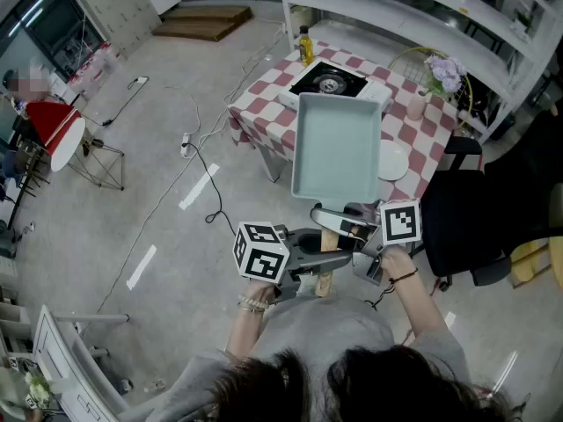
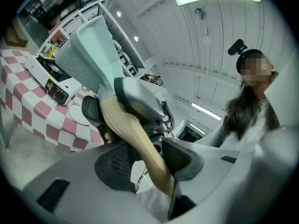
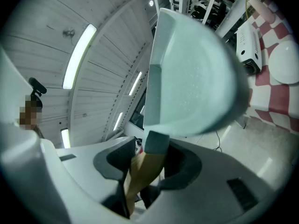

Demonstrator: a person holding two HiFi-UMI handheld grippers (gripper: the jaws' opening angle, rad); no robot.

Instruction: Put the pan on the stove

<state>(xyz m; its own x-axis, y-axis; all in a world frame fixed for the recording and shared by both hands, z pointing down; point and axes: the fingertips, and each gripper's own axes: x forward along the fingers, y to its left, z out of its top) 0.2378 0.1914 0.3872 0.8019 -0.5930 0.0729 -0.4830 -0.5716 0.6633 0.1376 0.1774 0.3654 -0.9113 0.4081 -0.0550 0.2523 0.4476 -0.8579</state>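
A rectangular pale teal pan (image 1: 336,148) hangs in the air in front of the person, its wooden handle (image 1: 324,282) pointing back toward the body. My left gripper (image 1: 322,264) is shut on the lower part of the handle (image 2: 135,139). Just above it, near the pan's base, my right gripper (image 1: 348,229) is shut on the handle (image 3: 144,171) too. The portable gas stove (image 1: 331,82) stands on the checkered table (image 1: 264,117) beyond the pan's far edge. In the left gripper view the pan (image 2: 91,55) tilts up over the stove (image 2: 50,76). The pan (image 3: 196,73) fills the right gripper view.
On the table are an oil bottle (image 1: 305,46) behind the stove, a white plate (image 1: 392,159) to the right and a pink vase of flowers (image 1: 442,74). A black chair (image 1: 457,209) stands right of the table. Cables lie on the floor (image 1: 198,152) to the left.
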